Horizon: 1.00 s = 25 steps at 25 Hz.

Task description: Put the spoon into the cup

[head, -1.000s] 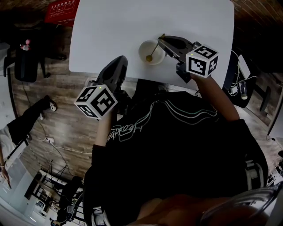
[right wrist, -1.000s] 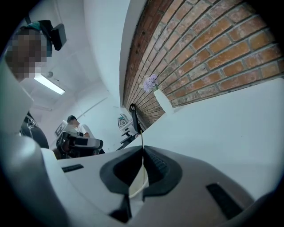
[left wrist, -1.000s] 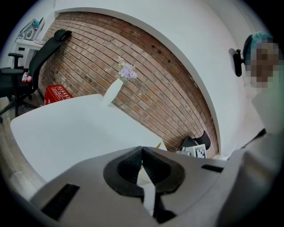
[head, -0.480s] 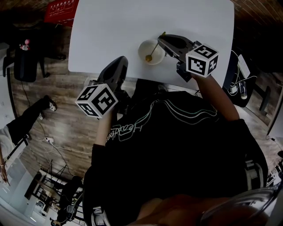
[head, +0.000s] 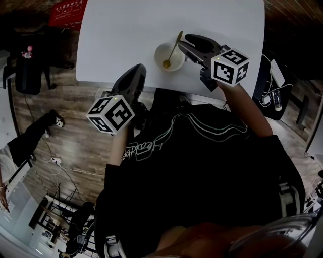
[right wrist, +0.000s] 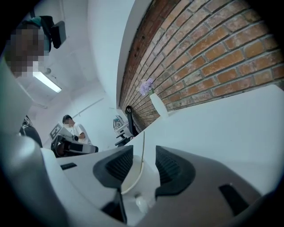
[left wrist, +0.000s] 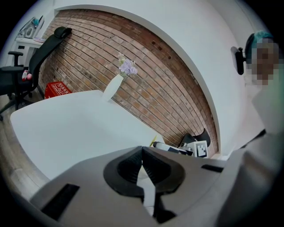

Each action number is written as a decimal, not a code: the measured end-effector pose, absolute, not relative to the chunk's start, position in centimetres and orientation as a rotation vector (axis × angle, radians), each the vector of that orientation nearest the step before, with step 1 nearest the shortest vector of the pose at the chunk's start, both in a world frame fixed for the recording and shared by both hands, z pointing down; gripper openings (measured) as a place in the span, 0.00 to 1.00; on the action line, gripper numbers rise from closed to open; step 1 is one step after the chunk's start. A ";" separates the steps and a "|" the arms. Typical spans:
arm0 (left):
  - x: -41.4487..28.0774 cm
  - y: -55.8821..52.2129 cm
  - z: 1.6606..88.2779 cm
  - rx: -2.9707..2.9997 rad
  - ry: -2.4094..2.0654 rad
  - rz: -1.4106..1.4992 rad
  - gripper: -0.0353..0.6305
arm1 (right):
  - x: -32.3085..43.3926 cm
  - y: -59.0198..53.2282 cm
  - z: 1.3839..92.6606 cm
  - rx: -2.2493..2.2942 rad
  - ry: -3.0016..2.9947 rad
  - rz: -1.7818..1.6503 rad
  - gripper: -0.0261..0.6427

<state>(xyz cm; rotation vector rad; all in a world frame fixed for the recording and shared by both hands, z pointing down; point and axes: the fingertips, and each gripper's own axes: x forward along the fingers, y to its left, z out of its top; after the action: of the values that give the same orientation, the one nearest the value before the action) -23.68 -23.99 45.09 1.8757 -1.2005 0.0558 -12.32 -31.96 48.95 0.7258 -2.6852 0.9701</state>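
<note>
A white cup (head: 168, 55) stands on the white table (head: 126, 30) near its front edge. The gold spoon (head: 174, 46) rests in it, bowl down, with its handle leaning over the far rim. My right gripper (head: 183, 42) sits just right of the cup and its jaws are opening. In the right gripper view the thin spoon handle (right wrist: 143, 146) stands free in the gap of the right gripper (right wrist: 143, 162), above the cup rim (right wrist: 131, 181). My left gripper (head: 136, 70) hovers at the table's front edge, left of the cup, shut and empty (left wrist: 142, 159).
A white vase with purple flowers (left wrist: 114, 85) stands at the table's far side by the brick wall. A red box (head: 68, 12) and an office chair (head: 28, 70) are on the wooden floor to the left. A person (right wrist: 73, 128) sits in the background.
My right gripper's jaws have parted and let go of the spoon's handle. The spoon now leans by itself in the cup. The left gripper has not moved.
</note>
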 end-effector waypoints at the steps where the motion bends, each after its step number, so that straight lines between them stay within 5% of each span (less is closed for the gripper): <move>1: -23.5 -23.9 45.0 1.879 -1.202 0.055 0.06 | -11.9 -32.1 48.7 0.748 -2.691 0.970 0.22; 17: -19.7 -20.7 39.6 2.038 -1.256 0.001 0.06 | -8.3 -25.6 38.8 0.657 -2.927 0.719 0.04; 25: -16.2 -18.0 34.7 2.201 -1.293 0.003 0.06 | -7.2 -20.5 34.3 0.455 -3.030 0.662 0.03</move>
<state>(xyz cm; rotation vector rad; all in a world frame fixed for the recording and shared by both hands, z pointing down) -16.16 -18.01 34.68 2.2011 -1.2931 0.0029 -7.24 -20.54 34.30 0.4547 -3.0297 0.6620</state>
